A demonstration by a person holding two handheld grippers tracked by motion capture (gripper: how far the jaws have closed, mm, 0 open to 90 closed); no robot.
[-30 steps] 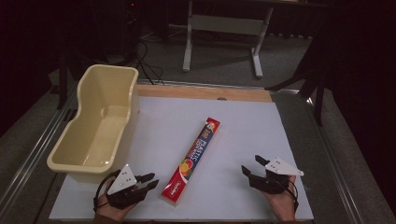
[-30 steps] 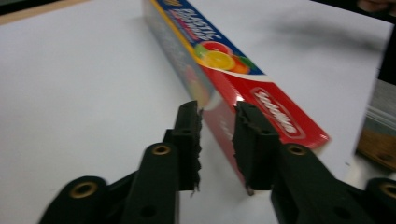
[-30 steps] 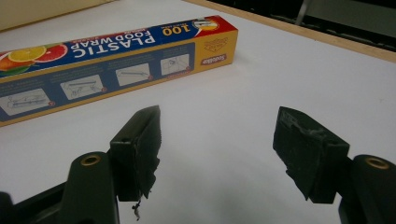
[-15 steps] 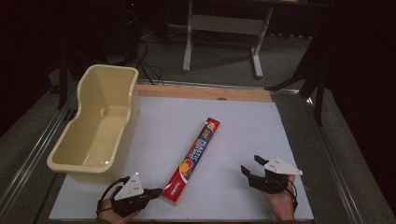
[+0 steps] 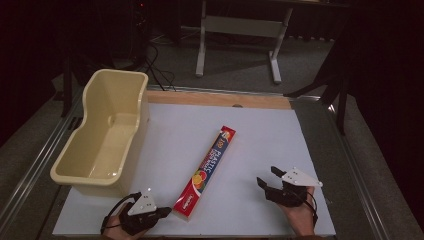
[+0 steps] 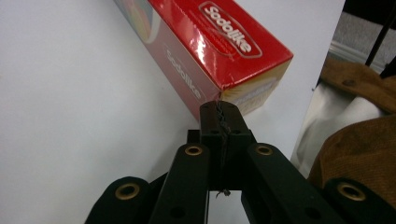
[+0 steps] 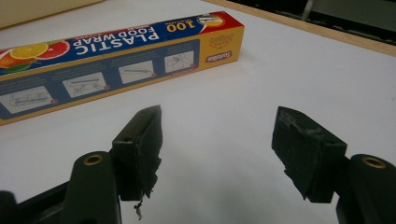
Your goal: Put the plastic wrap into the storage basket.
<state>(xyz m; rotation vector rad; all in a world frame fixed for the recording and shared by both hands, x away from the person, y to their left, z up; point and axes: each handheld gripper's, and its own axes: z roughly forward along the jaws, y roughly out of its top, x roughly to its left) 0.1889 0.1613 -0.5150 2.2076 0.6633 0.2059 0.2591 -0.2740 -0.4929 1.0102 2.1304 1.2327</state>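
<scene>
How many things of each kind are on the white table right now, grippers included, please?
Tubs: 1, the cream tub.
Boxes: 1, the plastic wrap box.
Grippers: 2, the left gripper shut, the right gripper open.
Total: 4.

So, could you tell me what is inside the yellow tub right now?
The yellow tub looks empty: its bare floor and inner walls show in the high view. The strip just behind its near wall is hidden.

Plenty of bare white table (image 5: 260,140) is left open right of the plastic wrap box (image 5: 206,171), which lies diagonally across the middle. The left edge is taken up by the yellow tub (image 5: 107,132).
</scene>
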